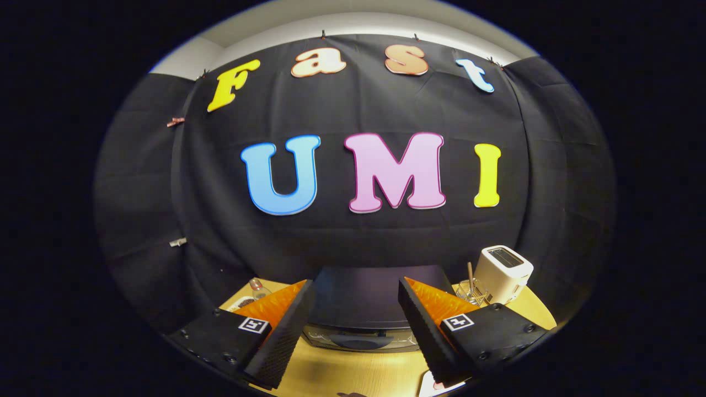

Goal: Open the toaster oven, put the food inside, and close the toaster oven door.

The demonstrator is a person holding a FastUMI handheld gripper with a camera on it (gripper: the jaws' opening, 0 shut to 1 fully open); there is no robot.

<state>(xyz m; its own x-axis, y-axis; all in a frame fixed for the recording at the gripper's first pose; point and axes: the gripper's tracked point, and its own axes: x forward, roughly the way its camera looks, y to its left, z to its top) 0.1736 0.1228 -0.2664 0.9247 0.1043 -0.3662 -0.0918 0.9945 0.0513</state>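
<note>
Your claw (353, 331) is released: its two fingers stand wide apart and grip nothing, hovering above the near part of the wooden bench (358, 375). Between the fingers, just ahead of them, you see the toaster oven (361, 300), a dark box whose top face and upper front edge show in the gap. The curved handle (358, 342) along its front sits low between your fingertips, and the door looks shut, though the steep angle hides most of the front. Neither finger touches the oven.

To the right and farther back, a white pop-up toaster (503, 273) stands upright near the bench's far right edge. Just left of it, between the toaster and the oven, is a clear glass vessel (471, 290) with a stick-like utensil (470, 274) standing in it; what else it holds is too small to tell.

To the left, beyond your left finger, a small clear bottle (257, 286) stands on the bench, and near it lies the edge of a pale plate (240, 303), mostly hidden by the finger. Whether the food lies there you cannot tell. At the near edge, just by your right fingertip, a small white and reddish thing (436, 387) peeks out, too cut off to name.
</note>
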